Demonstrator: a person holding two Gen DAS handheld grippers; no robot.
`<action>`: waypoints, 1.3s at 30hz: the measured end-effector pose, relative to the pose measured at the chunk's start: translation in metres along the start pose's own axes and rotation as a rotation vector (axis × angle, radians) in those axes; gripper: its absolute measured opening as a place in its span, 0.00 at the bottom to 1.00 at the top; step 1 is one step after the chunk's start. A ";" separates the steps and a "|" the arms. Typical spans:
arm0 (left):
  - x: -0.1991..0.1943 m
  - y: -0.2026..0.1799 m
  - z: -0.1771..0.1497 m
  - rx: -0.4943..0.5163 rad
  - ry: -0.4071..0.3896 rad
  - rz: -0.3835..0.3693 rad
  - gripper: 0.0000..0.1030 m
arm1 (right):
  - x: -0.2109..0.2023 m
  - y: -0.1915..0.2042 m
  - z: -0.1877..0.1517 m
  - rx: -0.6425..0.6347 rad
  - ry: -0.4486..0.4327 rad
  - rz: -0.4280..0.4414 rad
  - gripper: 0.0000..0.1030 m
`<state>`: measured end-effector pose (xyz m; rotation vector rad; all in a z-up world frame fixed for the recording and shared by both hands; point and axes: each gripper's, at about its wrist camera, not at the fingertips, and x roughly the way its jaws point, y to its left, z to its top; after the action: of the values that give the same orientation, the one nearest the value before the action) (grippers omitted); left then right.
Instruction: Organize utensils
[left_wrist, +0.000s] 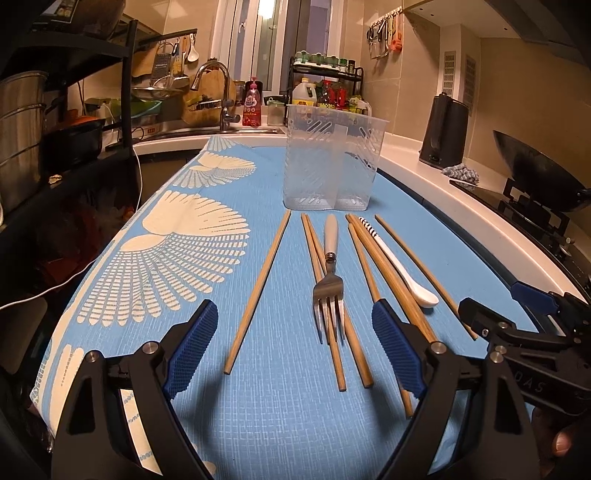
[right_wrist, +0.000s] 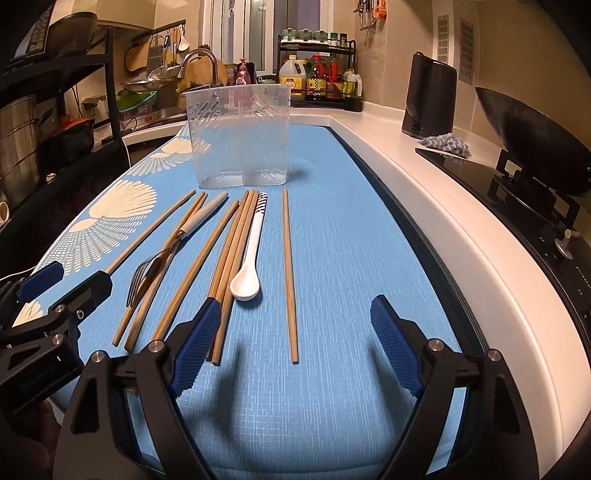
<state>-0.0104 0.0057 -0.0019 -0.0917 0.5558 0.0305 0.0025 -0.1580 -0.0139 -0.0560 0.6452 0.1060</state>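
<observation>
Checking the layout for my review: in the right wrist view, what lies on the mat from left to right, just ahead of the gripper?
Fork → spoon → lone chopstick.

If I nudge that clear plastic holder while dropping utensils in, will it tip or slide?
The holder looks thin-walled and empty, so probably light and easy to slide on the blue mat. It stands tall on a narrower base, so a push near the rim may tip it. Lower utensils in gently.
</observation>
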 end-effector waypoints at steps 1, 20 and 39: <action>0.000 0.000 0.000 0.001 -0.002 -0.002 0.81 | 0.000 0.000 0.000 0.001 -0.001 0.000 0.79; -0.005 -0.002 0.001 0.008 -0.029 -0.031 0.76 | -0.005 0.003 0.001 -0.012 -0.017 -0.001 0.79; -0.007 -0.003 0.001 0.014 -0.037 -0.040 0.75 | -0.008 0.004 0.003 -0.018 -0.029 0.001 0.79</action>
<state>-0.0152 0.0025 0.0028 -0.0886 0.5175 -0.0101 -0.0024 -0.1549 -0.0072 -0.0715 0.6152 0.1130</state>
